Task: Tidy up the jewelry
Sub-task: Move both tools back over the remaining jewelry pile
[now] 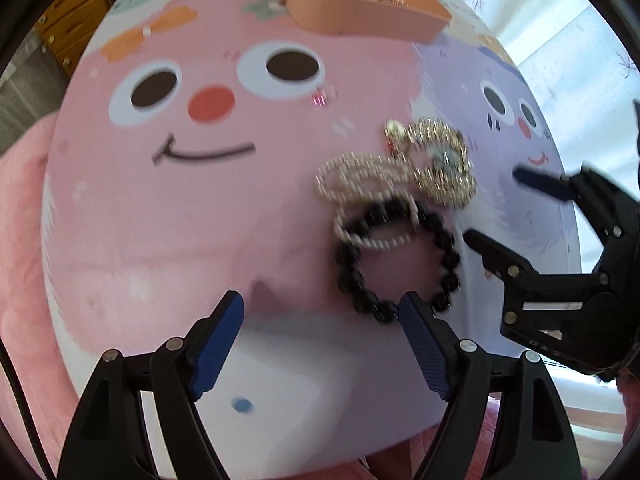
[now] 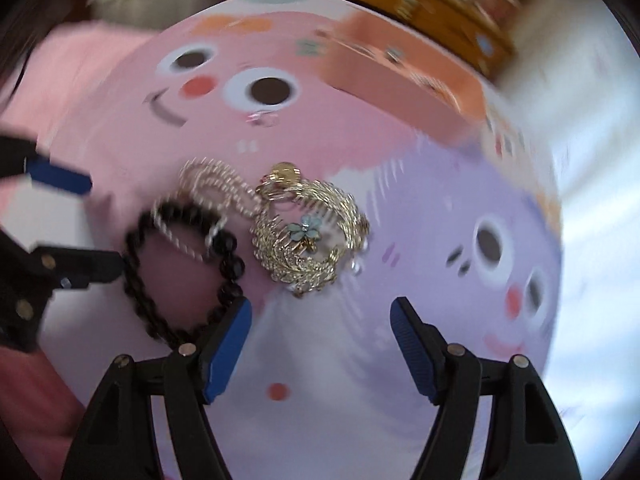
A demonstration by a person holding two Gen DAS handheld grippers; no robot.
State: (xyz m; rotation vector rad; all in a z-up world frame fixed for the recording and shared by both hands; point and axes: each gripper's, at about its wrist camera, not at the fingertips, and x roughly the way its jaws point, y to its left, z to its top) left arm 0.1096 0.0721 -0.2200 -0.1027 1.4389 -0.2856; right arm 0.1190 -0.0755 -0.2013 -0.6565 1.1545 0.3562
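A heap of jewelry lies on a pink and lilac cartoon mat point(image 1: 168, 216): a black bead bracelet point(image 1: 400, 264), a pearl strand point(image 1: 360, 188) looped over it, and a gold leafy piece point(image 1: 440, 160) with a blue flower. My left gripper point(image 1: 320, 312) hovers open just in front of the black bracelet, nothing between its fingers. My right gripper point(image 2: 320, 312) is open too, above the mat just short of the gold piece point(image 2: 308, 236). The right gripper point(image 1: 496, 208) shows at the right of the left wrist view, the left gripper point(image 2: 104, 224) at the left of the right wrist view, beside the black bracelet point(image 2: 180, 272).
A peach-coloured open box point(image 1: 360, 4) with small pieces inside stands at the mat's far edge. A small pink gem item point(image 1: 324, 96) lies on the mat near the cartoon eye. Pink fabric point(image 1: 20, 240) lies to the left, wooden drawers point(image 1: 72, 8) behind.
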